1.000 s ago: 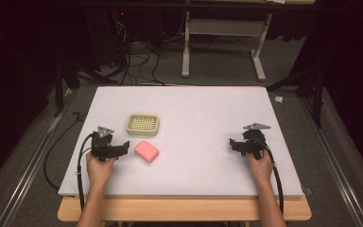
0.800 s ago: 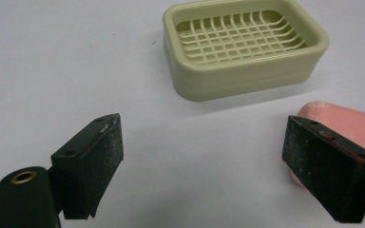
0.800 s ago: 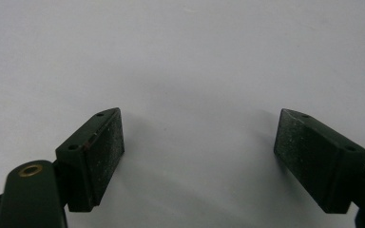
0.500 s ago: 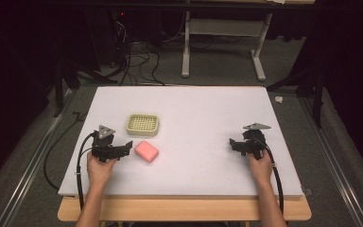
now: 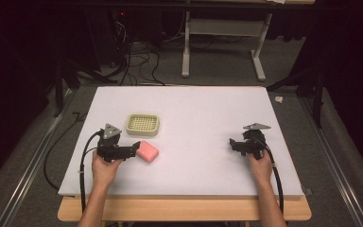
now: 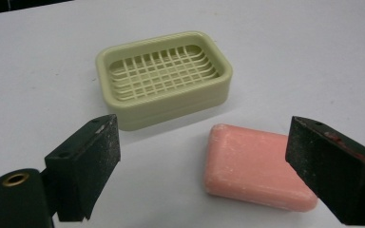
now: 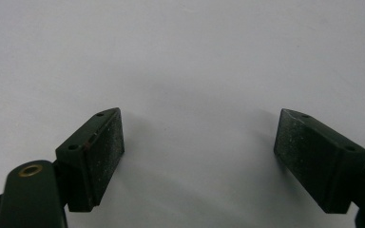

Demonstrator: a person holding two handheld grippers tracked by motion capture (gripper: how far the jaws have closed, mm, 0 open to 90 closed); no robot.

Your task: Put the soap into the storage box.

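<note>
Left gripper view: left gripper (image 6: 204, 161) is held released, pink soap bar (image 6: 254, 166) lying unclasped between its jaws, soap dish (image 6: 164, 78) beyond; right gripper (image 7: 197, 161) is likewise released.

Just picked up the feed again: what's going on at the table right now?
A person holds a hand-held gripper in each hand. The left hand-held gripper is open, with the pink soap bar lying on the table between its jaws, not gripped. The green soap dish sits empty just beyond. The right hand-held gripper is open over bare table.
</note>
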